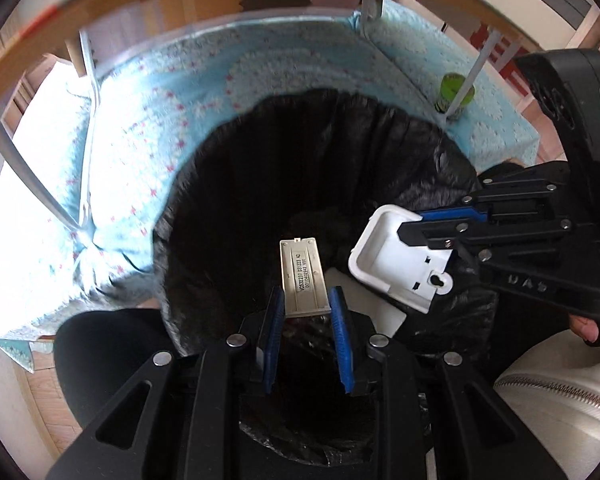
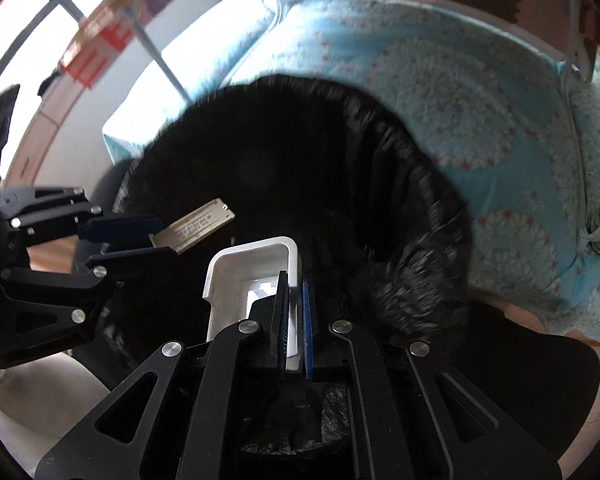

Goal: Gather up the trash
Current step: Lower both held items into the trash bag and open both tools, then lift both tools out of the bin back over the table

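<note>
Two items held over the black bin bag (image 1: 260, 184). Left gripper (image 1: 306, 304) fingers clamp the beige strip (image 1: 303, 276); right gripper (image 2: 296, 312) fingers pinch the white tray's (image 2: 236, 280) wall. Risk: the tray, gripped at its right edge, may swing and fall outside the near rim.

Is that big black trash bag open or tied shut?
Open. The black trash bag has a wide, dark mouth gaping upward, its crinkled rim spread in a ring, and both held pieces hang over that opening.

Black bin bag's (image 1: 260, 184) inside is too dark to see
</note>
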